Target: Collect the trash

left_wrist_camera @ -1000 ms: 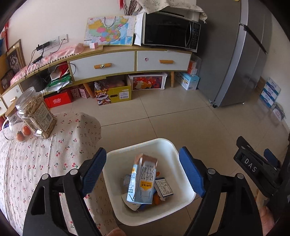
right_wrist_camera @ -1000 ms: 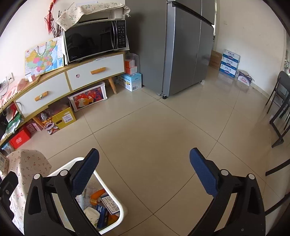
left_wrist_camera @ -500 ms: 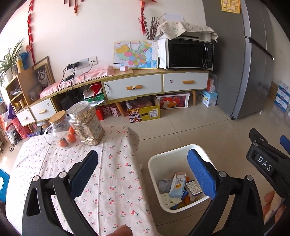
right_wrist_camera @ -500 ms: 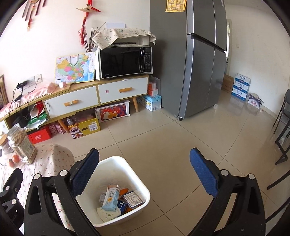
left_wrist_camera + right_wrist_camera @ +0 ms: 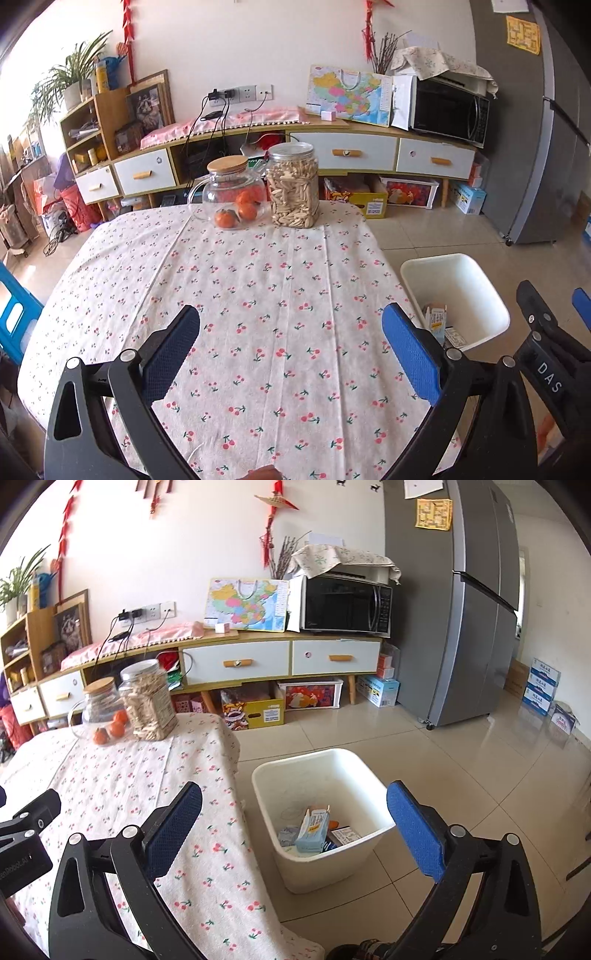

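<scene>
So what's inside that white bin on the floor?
The white bin holds a blue and white carton, a small printed box, something orange and crumpled wrappers. Whatever lies beneath that pile is covered.

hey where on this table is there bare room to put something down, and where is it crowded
Nearly the whole cherry-print tablecloth is bare, from the near edge up to the far edge. Only that far edge is crowded: a glass jug holding oranges stands right beside a jar of biscuit sticks. Off the right side, the white bin already holds cartons, with bare floor tiles beyond it.
</scene>
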`<move>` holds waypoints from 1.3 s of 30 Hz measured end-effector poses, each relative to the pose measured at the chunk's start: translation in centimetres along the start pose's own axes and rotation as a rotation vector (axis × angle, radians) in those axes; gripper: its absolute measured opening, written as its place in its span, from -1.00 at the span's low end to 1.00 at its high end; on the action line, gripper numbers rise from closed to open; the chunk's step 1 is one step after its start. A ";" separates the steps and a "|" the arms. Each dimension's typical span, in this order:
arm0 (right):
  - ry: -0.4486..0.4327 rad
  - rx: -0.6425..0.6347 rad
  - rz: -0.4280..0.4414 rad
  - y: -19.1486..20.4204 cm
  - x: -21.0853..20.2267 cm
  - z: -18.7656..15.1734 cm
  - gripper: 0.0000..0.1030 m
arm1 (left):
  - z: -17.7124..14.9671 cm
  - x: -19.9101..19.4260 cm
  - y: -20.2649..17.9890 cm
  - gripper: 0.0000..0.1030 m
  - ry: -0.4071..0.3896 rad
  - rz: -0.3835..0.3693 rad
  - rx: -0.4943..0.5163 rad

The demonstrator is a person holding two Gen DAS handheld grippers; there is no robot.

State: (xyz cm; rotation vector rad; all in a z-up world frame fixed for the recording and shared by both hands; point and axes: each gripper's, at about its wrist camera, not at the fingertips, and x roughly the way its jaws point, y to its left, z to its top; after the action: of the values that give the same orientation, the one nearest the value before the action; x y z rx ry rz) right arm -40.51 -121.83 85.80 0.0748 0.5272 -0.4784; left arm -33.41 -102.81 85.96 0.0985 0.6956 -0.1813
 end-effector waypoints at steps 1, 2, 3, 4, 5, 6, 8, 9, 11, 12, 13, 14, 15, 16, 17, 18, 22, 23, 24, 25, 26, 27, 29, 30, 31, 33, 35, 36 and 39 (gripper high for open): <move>-0.001 -0.021 0.002 0.8 -0.1 -0.3 0.86 | -0.7 0.1 0.9 0.87 0.007 0.000 -0.015; -0.002 -0.039 0.000 1.6 -0.4 -0.7 0.86 | -1.4 0.1 1.9 0.87 0.011 0.003 -0.028; -0.002 -0.054 -0.001 2.3 -0.5 -1.0 0.86 | -2.2 0.2 2.7 0.87 0.013 0.010 -0.040; 0.001 -0.065 0.004 2.8 -0.5 -1.2 0.86 | -2.9 0.2 3.5 0.87 0.014 0.021 -0.052; 0.005 -0.072 0.011 3.3 -0.7 -1.5 0.86 | -3.6 0.3 4.2 0.87 0.019 0.028 -0.066; 0.007 -0.078 0.017 3.7 -1.0 -1.8 0.86 | -4.1 0.5 4.9 0.87 0.028 0.029 -0.082; 0.004 -0.085 0.035 4.6 -1.2 -2.1 0.86 | -4.6 0.7 6.0 0.87 0.043 0.025 -0.106; 0.002 -0.089 0.046 5.0 -1.3 -2.2 0.86 | -4.9 0.7 6.4 0.87 0.041 0.029 -0.112; -0.005 -0.103 0.070 5.9 -1.7 -2.3 0.86 | -5.2 0.6 7.2 0.87 0.034 0.042 -0.120; -0.010 -0.114 0.076 6.5 -1.8 -2.5 0.86 | -5.3 0.6 7.6 0.87 0.035 0.043 -0.128; -0.016 -0.124 0.080 6.8 -2.0 -2.5 0.86 | -5.4 0.5 7.9 0.87 0.038 0.043 -0.139; -0.020 -0.131 0.083 7.2 -2.1 -2.6 0.86 | -5.4 0.5 8.3 0.87 0.040 0.042 -0.153; -0.025 -0.134 0.086 7.3 -2.2 -2.7 0.86 | -5.3 0.5 8.6 0.87 0.042 0.042 -0.165; -0.029 -0.135 0.087 7.5 -2.3 -2.7 0.86 | -5.3 0.5 8.8 0.87 0.046 0.043 -0.176; -0.032 -0.136 0.088 7.5 -2.5 -2.8 0.86 | -5.2 0.6 9.0 0.87 0.051 0.040 -0.185; -0.034 -0.136 0.089 7.5 -2.5 -2.8 0.86 | -5.2 0.6 9.1 0.87 0.057 0.035 -0.194; -0.023 -0.134 0.092 7.1 -2.4 -2.9 0.86 | -5.0 0.9 9.3 0.87 0.077 0.023 -0.205; -0.019 -0.132 0.092 6.9 -2.3 -3.0 0.86 | -5.0 1.0 9.3 0.87 0.078 0.024 -0.204; -0.016 -0.129 0.092 6.8 -2.3 -3.0 0.86 | -4.9 1.0 9.1 0.87 0.077 0.027 -0.201; -0.012 -0.127 0.092 6.6 -2.1 -3.0 0.86 | -4.9 1.0 9.0 0.86 0.075 0.029 -0.197; -0.009 -0.124 0.092 6.5 -2.0 -3.0 0.86 | -4.8 0.9 8.8 0.86 0.071 0.031 -0.193; -0.005 -0.121 0.092 6.4 -1.9 -3.0 0.86 | -4.8 0.9 8.7 0.86 0.067 0.033 -0.188; 0.009 -0.113 0.099 6.2 -1.6 -3.0 0.86 | -4.7 0.9 8.4 0.86 0.062 0.036 -0.179; 0.018 -0.109 0.105 6.1 -1.4 -3.0 0.86 | -4.7 0.9 8.3 0.86 0.062 0.035 -0.175; 0.026 -0.104 0.111 6.0 -1.3 -3.0 0.86 | -4.6 1.0 8.1 0.86 0.062 0.036 -0.172; 0.036 -0.098 0.119 6.0 -1.1 -3.1 0.86 | -4.7 1.1 7.8 0.86 0.062 0.040 -0.164; 0.040 -0.096 0.121 6.1 -1.0 -3.1 0.86 | -4.6 1.1 7.7 0.86 0.062 0.043 -0.158; 0.040 -0.095 0.121 6.1 -1.0 -3.1 0.86 | -4.6 1.2 7.6 0.86 0.062 0.043 -0.155; 0.049 -0.092 0.123 6.0 -0.8 -3.2 0.86 | -4.7 1.3 7.3 0.86 0.062 0.044 -0.149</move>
State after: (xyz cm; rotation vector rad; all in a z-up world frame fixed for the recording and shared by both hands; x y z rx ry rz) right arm -39.84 -115.55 83.17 0.0306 0.5882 -0.3322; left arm -33.94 -95.13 81.81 -0.0230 0.7660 -0.0843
